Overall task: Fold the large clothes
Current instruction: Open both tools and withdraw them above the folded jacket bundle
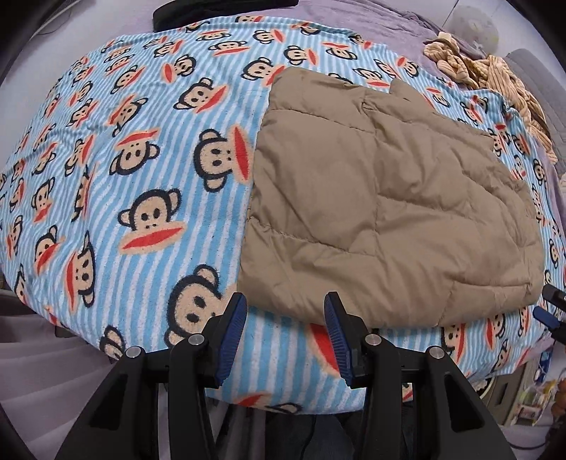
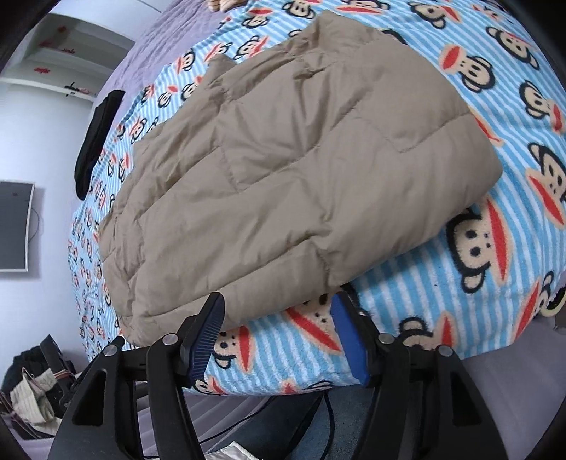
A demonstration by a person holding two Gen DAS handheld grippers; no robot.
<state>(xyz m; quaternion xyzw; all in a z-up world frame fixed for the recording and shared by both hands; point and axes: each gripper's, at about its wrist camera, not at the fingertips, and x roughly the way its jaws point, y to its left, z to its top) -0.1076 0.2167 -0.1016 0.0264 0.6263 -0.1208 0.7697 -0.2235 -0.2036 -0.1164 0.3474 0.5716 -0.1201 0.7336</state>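
I see the folded tan quilted puffer jacket [image 1: 389, 198] lying near the bed's front edge on the blue-striped monkey-print blanket [image 1: 141, 170], just ahead of my left hand-held gripper [image 1: 284, 334] and right hand-held gripper [image 2: 279, 334], both parted and empty.

A home bedroom is showing itself here: a bed [image 1: 371, 21] in lilac sheets is lying beyond the fingers under a monkey-print striped blanket [image 1: 123, 177], with a wall-mounted screen [image 2: 14, 226] hanging left of the right fingers.
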